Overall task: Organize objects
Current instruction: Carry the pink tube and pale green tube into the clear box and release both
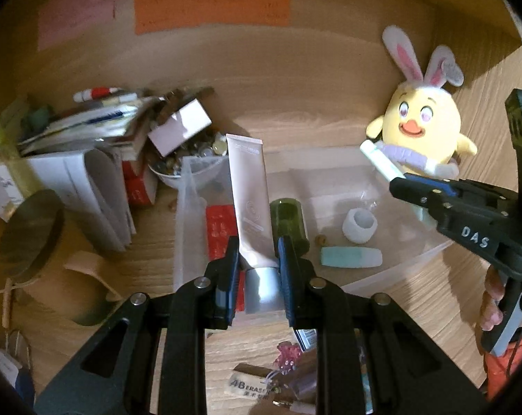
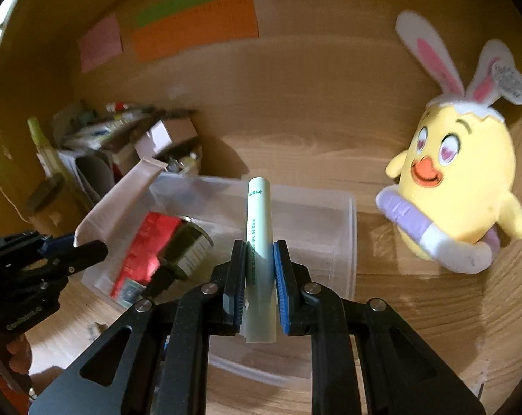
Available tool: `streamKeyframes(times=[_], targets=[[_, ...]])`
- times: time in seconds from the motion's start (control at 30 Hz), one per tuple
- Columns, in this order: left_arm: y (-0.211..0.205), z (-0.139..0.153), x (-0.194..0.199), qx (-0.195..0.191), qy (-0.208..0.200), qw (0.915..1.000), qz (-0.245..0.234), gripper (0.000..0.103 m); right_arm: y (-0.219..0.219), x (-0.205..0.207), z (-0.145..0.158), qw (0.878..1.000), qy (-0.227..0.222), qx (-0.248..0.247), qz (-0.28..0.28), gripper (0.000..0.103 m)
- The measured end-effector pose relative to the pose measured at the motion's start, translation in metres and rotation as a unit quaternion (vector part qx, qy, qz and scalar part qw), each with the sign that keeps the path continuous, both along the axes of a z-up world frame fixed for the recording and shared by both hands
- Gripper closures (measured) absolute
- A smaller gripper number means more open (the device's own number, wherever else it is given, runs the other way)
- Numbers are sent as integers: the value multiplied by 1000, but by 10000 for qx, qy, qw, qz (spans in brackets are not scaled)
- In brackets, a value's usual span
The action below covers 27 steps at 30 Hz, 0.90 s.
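Observation:
My left gripper (image 1: 257,263) is shut on a pale pink tube with a silver cap (image 1: 249,204), held over the clear plastic bin (image 1: 416,256). My right gripper (image 2: 259,269) is shut on a pale green tube (image 2: 259,228), held above the same bin (image 2: 351,242). The right gripper also shows in the left wrist view (image 1: 420,186) with the green tube (image 1: 382,162). The left gripper shows in the right wrist view (image 2: 71,249) holding the pink tube (image 2: 122,193). In the bin lie a green jar (image 1: 288,221), a red packet (image 1: 221,231), a white cup (image 1: 359,224) and a teal tube (image 1: 351,257).
A yellow chick plush with rabbit ears (image 1: 423,124) stands at the right against the wooden wall. Piled papers and boxes (image 1: 98,145) and a bowl of small items (image 1: 192,162) sit at the left. A round mirror (image 1: 29,231) leans there. An eraser (image 1: 250,385) lies near me.

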<state>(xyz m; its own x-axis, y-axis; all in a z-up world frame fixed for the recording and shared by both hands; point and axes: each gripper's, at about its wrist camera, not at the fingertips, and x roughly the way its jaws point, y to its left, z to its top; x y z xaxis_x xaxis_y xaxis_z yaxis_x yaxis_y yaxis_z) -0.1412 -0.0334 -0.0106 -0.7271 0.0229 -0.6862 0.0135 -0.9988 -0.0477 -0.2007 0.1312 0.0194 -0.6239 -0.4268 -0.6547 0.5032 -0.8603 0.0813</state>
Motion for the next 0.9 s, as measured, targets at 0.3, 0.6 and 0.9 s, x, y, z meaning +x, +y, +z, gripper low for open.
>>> streamKeyframes(times=[0.3, 0.6, 0.9], targets=[[-2, -11, -20, 328, -349, 9987, -159, 84, -6, -15, -25, 9994, -303, 179, -28, 89], [11, -18, -23, 132, -442, 9986, -243, 84, -17, -12, -29, 9983, -10, 579, -48, 88], [14, 6, -2, 74, -91, 9997, -217, 59, -12, -3, -16, 9985, 143, 518, -116, 57]])
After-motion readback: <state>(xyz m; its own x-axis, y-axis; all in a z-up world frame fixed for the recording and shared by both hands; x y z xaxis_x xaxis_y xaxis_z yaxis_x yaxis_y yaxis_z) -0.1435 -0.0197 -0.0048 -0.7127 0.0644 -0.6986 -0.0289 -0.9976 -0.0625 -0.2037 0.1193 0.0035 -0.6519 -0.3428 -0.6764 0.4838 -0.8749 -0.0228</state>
